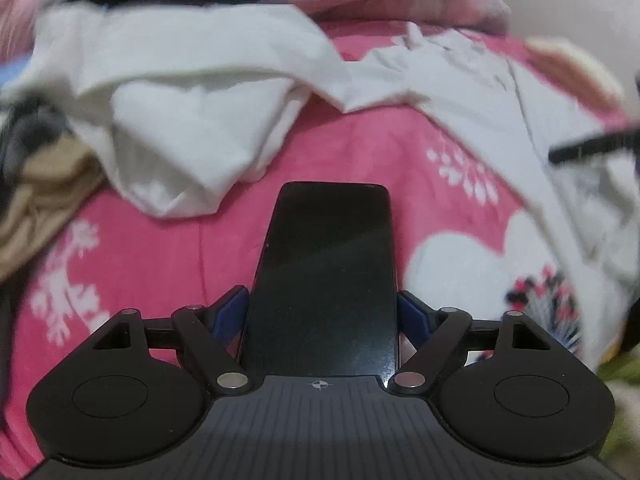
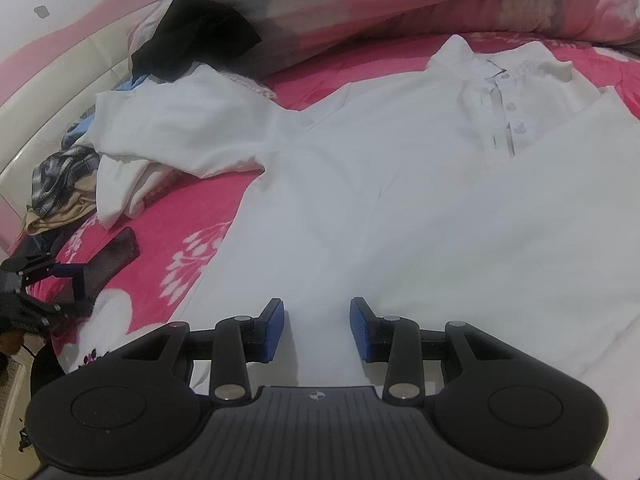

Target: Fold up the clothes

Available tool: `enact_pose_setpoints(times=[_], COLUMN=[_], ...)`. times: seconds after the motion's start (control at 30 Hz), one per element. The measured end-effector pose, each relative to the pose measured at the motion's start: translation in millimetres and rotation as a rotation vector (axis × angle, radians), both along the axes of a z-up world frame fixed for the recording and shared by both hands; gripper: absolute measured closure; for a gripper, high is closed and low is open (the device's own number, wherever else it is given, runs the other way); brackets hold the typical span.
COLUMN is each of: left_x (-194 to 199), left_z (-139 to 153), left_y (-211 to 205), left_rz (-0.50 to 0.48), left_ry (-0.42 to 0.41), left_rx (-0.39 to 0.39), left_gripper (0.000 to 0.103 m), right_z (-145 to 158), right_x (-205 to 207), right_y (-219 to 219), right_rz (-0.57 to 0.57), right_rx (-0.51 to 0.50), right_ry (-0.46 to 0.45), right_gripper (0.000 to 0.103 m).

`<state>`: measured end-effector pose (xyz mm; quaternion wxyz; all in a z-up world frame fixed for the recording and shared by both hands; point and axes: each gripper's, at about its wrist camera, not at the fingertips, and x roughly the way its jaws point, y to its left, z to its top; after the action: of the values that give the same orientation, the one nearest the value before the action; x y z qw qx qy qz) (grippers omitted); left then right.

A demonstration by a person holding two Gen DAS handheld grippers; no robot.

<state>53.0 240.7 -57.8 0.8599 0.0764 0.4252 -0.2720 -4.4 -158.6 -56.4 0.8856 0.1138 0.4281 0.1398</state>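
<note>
The white polo shirt lies flat, collar pointing toward the pillows. The left gripper grips a phone; the right gripper hovers half-open, empty.

pink floral bed, perhaps white headboard

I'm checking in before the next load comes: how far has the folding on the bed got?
Early stage. Done: the white polo shirt lies spread out, one side seemingly folded inward. In hand: the left gripper is shut on a black phone, not clothing; the right gripper hangs open over the shirt's hem. Left: the remaining folds, plus the crumpled white garment and side pile.
</note>
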Motion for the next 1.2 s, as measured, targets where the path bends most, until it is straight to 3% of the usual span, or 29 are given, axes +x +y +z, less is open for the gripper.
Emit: enact_pose_setpoints(times=[0.13,0.23,0.47,0.63,0.83,0.93,1.0,1.2], left_x=[-4.7,10.6,93.2,142.3,141.6,140.7,138.0,94.7], left_z=[30.9,50.8,68.2,56.3,54.6,55.8,60.3,111.6], left_y=[28.1,48.4,54.5,48.1,43.6,46.0,45.1,9.0], left_rz=[0.008,0.131,0.592,0.774,0.796,0.807,0.800,0.710], left_ry=[-0.046,-0.117,-0.351,-0.346,-0.422,-0.440,-0.471,-0.631], left_rx=[-0.220,-0.298,-0.208,-0.146,-0.102,-0.096,-0.105,-0.221], left_gripper=[0.013,0.012,0.017,0.034,0.055,0.089,0.099,0.103], right_z=[-0.4,-1.5,-1.5,-2.0,-2.6,-3.2,-3.2,6.8], right_x=[-1.5,-1.5,-0.5,-0.2,1.7,1.2,0.4,-8.2], right_y=[-1.0,-2.9,-2.5,-1.9,-3.5,-5.0,-6.1,-19.2], right_rz=[-0.003,-0.011,-0.023,-0.030,-0.035,-0.040,-0.043,-0.067], right_rx=[-0.003,0.008,0.011,0.012,0.020,0.030,0.036,0.084], right_ry=[-0.001,0.002,0.007,0.010,0.010,0.008,0.006,-0.038], right_gripper=[0.064,0.064,0.064,0.064,0.064,0.064,0.064,0.064])
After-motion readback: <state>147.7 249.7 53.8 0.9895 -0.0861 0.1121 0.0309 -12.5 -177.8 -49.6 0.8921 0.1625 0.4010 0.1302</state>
